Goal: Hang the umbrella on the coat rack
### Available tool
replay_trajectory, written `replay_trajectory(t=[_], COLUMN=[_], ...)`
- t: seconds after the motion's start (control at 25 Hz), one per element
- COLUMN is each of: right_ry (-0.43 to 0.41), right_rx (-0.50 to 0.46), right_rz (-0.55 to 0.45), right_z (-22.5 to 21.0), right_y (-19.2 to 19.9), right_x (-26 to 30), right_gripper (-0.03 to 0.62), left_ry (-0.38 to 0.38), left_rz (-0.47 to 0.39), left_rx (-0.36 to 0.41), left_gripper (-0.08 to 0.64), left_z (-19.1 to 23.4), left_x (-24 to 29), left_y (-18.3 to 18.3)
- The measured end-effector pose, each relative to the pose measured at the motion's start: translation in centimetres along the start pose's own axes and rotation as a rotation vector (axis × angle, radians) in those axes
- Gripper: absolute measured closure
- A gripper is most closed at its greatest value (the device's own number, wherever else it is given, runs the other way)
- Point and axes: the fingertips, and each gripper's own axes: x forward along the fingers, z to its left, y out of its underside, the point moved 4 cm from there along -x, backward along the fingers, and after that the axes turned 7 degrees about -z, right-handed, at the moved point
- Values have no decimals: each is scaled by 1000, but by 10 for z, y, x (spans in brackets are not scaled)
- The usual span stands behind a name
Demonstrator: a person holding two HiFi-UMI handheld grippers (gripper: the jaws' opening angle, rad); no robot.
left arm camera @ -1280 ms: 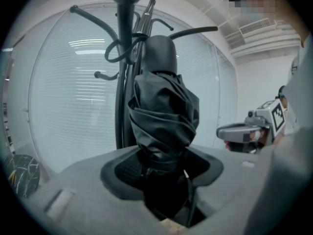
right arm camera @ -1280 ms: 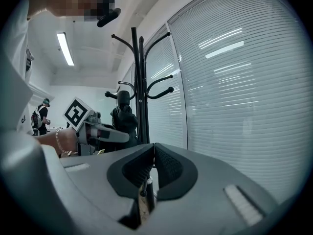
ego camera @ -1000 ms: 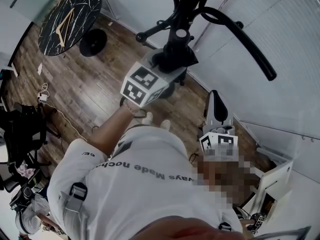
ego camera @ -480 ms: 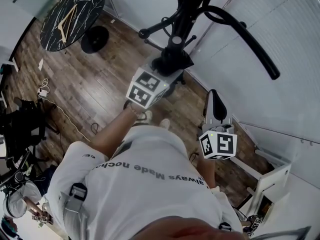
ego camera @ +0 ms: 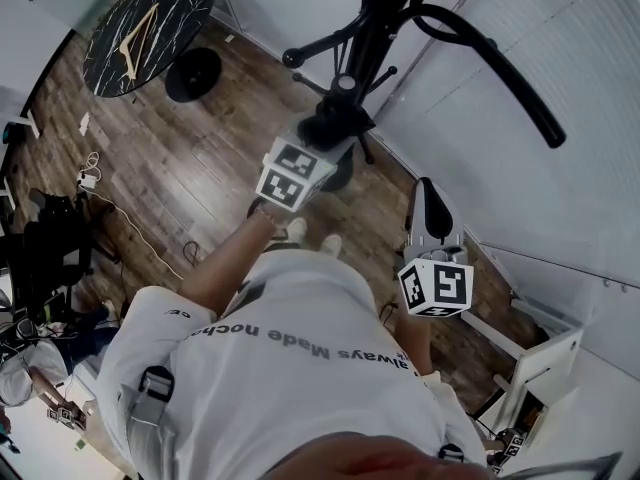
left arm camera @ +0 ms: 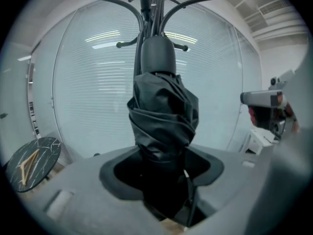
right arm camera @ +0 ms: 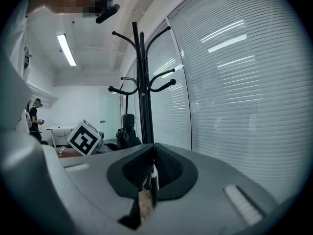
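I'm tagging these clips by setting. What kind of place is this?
Probably an office or meeting room. Slatted blinds run along the wall, a black coat rack stands beside them, a round marble-top table sits on a wood-plank floor, and a strip light is on the ceiling.

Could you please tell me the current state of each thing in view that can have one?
Umbrella: folded shut, upright, clamped in the left gripper.
Left gripper: shut on the umbrella.
Right gripper: shut, nothing between its jaws.
Coat rack: standing upright, the hooks in view bare.
Blinds: lowered over the window.
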Motion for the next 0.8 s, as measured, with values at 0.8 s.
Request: replay_trajectory(t=[0.8], right_ry=[-9], right_rx=[-26], right_rz=[38], right_z=[11], right_y=[16], right_x=[1], right_gripper=[591], left_ry=[-43], left_rz=[-38], left_rx=[38], left_gripper=[308], left_z=[10], left_x=[2], left_y=[22])
